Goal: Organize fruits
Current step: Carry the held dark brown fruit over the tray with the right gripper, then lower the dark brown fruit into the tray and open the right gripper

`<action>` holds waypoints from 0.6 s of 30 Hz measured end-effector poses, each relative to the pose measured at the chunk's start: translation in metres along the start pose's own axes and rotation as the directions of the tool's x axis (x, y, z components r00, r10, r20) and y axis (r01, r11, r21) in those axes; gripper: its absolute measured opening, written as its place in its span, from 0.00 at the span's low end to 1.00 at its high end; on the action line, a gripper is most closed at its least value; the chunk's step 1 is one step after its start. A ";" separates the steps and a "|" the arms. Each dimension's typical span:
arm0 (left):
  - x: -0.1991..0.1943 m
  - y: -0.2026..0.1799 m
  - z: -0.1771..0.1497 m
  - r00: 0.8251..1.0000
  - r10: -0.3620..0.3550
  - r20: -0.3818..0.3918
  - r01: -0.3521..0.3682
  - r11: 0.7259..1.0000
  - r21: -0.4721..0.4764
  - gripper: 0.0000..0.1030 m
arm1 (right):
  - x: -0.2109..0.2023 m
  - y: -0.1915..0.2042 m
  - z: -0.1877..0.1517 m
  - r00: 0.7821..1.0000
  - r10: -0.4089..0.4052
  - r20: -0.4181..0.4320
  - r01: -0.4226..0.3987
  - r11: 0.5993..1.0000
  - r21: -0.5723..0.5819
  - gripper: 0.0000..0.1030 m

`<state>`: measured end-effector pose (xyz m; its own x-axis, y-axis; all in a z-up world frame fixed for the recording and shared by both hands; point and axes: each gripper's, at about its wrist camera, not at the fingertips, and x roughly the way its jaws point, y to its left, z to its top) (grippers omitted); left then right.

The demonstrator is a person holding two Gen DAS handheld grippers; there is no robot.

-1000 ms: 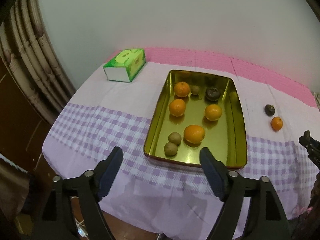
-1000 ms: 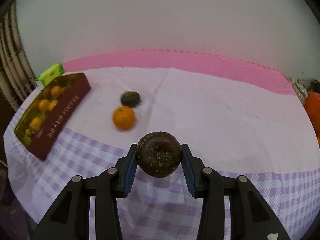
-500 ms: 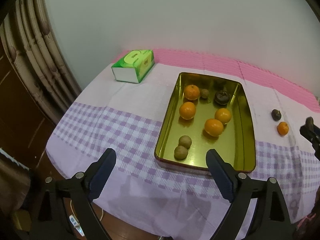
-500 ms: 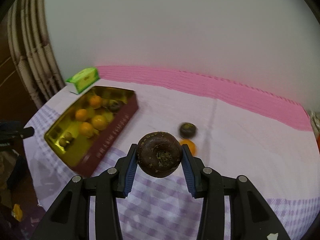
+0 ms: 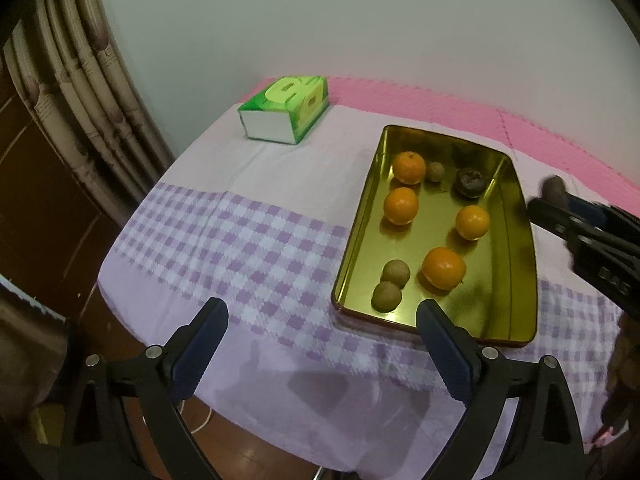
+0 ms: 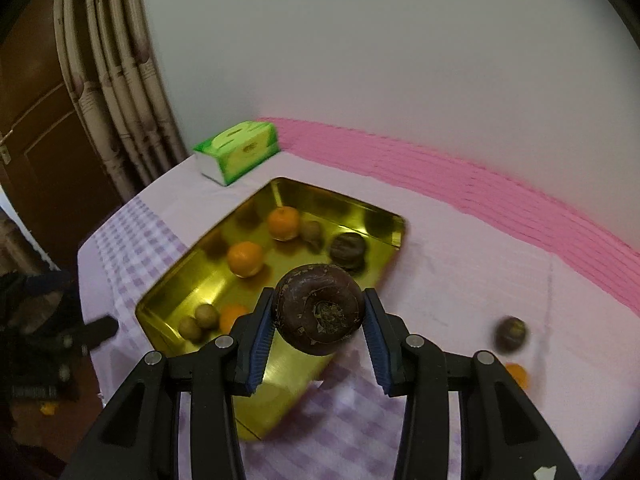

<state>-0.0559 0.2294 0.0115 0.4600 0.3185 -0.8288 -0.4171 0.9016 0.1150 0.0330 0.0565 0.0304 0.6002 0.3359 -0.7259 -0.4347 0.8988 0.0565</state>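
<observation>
Right wrist view: right tongs [image 6: 318, 322] grip a dark brown fruit [image 6: 318, 308] above the gold tray's [image 6: 384, 220] near-right edge. Left wrist view: left tongs [image 5: 322, 330] gape empty at the table [image 5: 240, 240] edge; oranges [image 5: 443, 268] lie in the tray.

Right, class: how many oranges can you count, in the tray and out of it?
5. Four sit in the gold tray: far-left, mid-left, mid-right and near. One orange lies on the cloth outside, right of the tray. Others may be hidden.
</observation>
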 end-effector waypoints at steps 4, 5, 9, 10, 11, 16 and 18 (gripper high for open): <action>0.006 0.002 0.001 1.000 -0.007 -0.026 0.007 1.000 -0.006 0.92 | 0.028 0.017 0.014 0.999 0.022 -0.035 -0.023 0.999 -0.032 0.38; 0.007 0.001 0.001 0.999 -0.015 -0.029 0.015 1.000 -0.007 0.92 | 0.035 0.020 0.017 0.999 0.030 -0.043 -0.032 0.999 -0.035 0.38; 0.007 0.001 0.000 1.000 -0.015 -0.019 0.015 1.000 -0.007 0.92 | 0.062 0.031 0.023 0.995 0.035 -0.088 -0.040 0.998 -0.058 0.38; 0.007 0.001 0.000 1.000 -0.013 -0.018 0.012 1.000 -0.006 0.92 | 0.069 0.034 0.023 0.994 0.033 -0.100 -0.039 0.997 -0.062 0.38; 0.008 0.001 0.000 1.000 -0.012 -0.019 0.012 1.000 -0.004 0.92 | 0.073 0.035 0.022 0.994 0.032 -0.105 -0.039 0.997 -0.064 0.38; 0.009 0.002 -0.001 0.999 -0.022 -0.035 0.021 1.000 -0.009 0.92 | 0.084 0.041 0.023 0.992 0.039 -0.121 -0.048 0.996 -0.077 0.38; 0.009 0.002 0.000 0.999 -0.023 -0.037 0.023 1.000 -0.011 0.92 | 0.087 0.043 0.023 0.991 0.034 -0.126 -0.045 0.995 -0.084 0.38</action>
<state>-0.0526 0.2337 0.0040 0.4406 0.2866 -0.8507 -0.4151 0.9053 0.0900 0.0825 0.1307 -0.0149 0.4952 0.3283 -0.8043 -0.5165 0.8557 0.0313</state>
